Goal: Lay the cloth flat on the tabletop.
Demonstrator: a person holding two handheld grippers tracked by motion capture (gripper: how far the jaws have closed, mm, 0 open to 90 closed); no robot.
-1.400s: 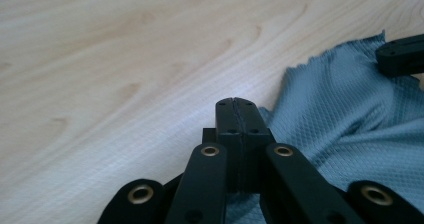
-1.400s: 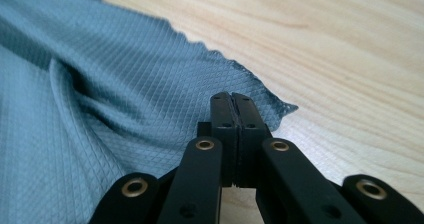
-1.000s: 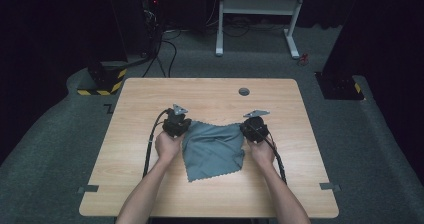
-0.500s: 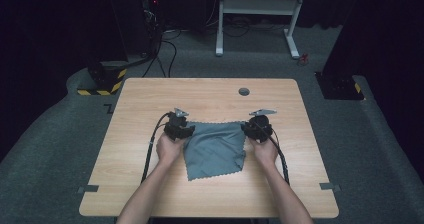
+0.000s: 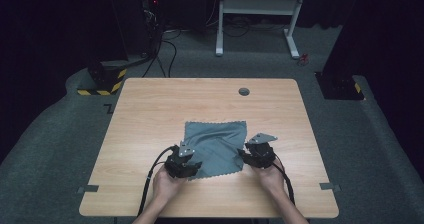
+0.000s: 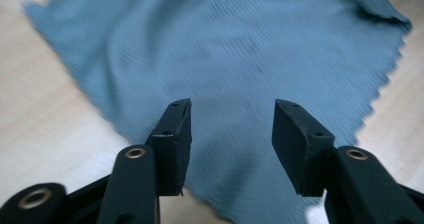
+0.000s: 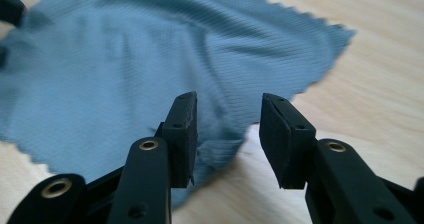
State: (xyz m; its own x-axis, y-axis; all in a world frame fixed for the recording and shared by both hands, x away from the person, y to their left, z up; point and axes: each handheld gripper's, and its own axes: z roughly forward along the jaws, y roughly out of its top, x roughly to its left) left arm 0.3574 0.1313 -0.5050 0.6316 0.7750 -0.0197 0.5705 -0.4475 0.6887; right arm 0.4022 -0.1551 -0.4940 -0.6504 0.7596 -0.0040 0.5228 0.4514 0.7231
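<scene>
1. A grey-blue cloth (image 5: pixel 216 148) lies flat on the wooden table (image 5: pixel 150 114), near the person's edge.
2. Its near corners sit just ahead of each gripper — left gripper (image 5: pixel 190 168) at one, right gripper (image 5: pixel 245 157) at the other; both equally near.
3. Both sets of jaws have just been opening; they stand apart over cloth, gripping nothing.

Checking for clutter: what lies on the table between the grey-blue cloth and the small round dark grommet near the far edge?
Nothing: in the high view, bare light wooden tabletop separates the grey-blue cloth from the small round dark grommet.
</scene>
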